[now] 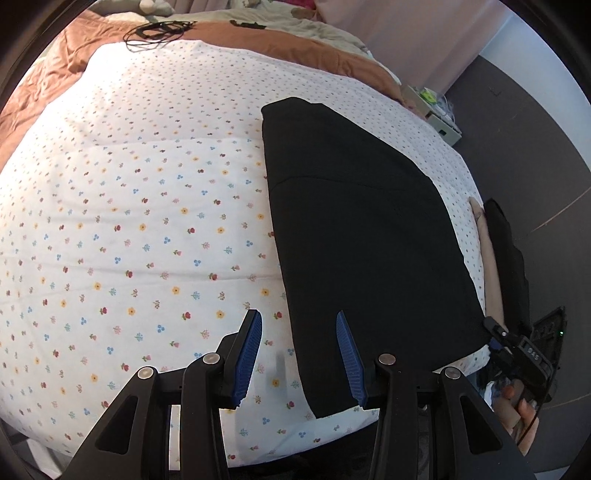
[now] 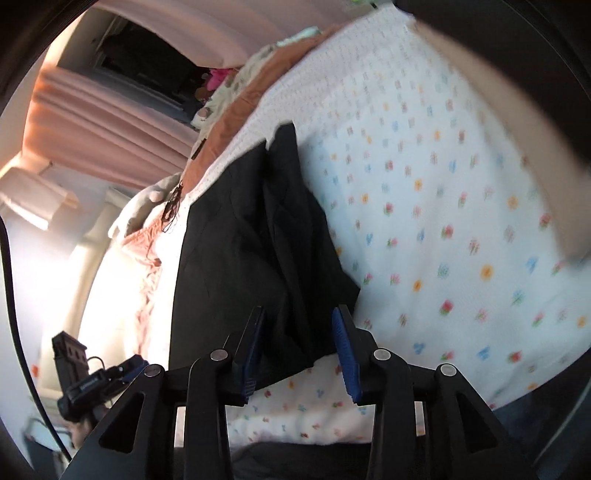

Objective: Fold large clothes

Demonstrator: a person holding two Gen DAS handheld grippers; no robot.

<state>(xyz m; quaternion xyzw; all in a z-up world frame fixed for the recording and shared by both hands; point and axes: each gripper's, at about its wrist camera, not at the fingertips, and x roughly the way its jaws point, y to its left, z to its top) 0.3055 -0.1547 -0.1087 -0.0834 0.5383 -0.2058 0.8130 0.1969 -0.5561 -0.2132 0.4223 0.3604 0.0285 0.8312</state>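
A black garment (image 1: 362,229), folded into a long strip, lies flat on the white flowered sheet (image 1: 147,221) of a bed. In the left wrist view my left gripper (image 1: 298,314) hovers over its near left edge. The blue pads stand apart, and the garment's edge lies under the gap. In the right wrist view the same garment (image 2: 251,240) shows creased. Its near corner lies between the spread fingers of my right gripper (image 2: 298,310), and neither pad presses on the cloth.
A brown blanket (image 1: 258,37) and a coil of black cable (image 1: 159,29) lie at the bed's far end. A person's forearm (image 1: 491,266) runs along the right bed edge. A white box (image 1: 439,114) stands on the dark floor (image 1: 535,147). Pink curtains (image 2: 103,110) hang behind.
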